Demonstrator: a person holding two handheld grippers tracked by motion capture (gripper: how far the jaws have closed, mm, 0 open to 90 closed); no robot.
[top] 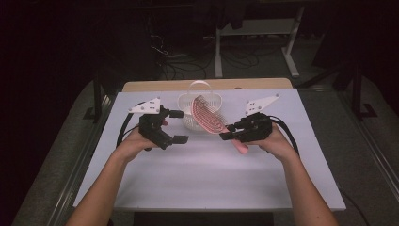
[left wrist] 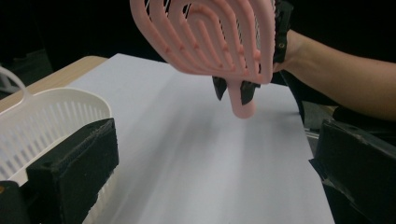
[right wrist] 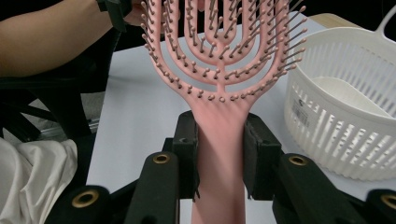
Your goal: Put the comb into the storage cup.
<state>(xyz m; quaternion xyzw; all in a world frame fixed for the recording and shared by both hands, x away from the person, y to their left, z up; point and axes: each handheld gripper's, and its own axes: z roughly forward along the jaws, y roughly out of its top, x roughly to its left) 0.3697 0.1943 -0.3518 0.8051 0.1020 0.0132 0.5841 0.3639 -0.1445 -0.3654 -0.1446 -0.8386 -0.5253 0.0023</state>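
Basket (top: 199, 115) between grippers; foreground free.

Basket (top: 201, 111) at table (top: 211, 179) far edge, centre. Hairbrush (top: 207, 115) raised just right of basket, head tilted over its rim, handle clamped in right gripper (top: 229, 133). Left gripper (top: 178, 126) left of basket, jaws apart, near the hairbrush head.

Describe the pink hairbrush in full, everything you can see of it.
The hairbrush is pink and looks like plastic: a vented head of nested, open loops studded with thin bristles, narrowing to a smooth, rounded handle. The right gripper is shut on the handle just below the head, a black pad pressing each side. It is held off the white table, head tilted up over the white basket, without visibly touching it.
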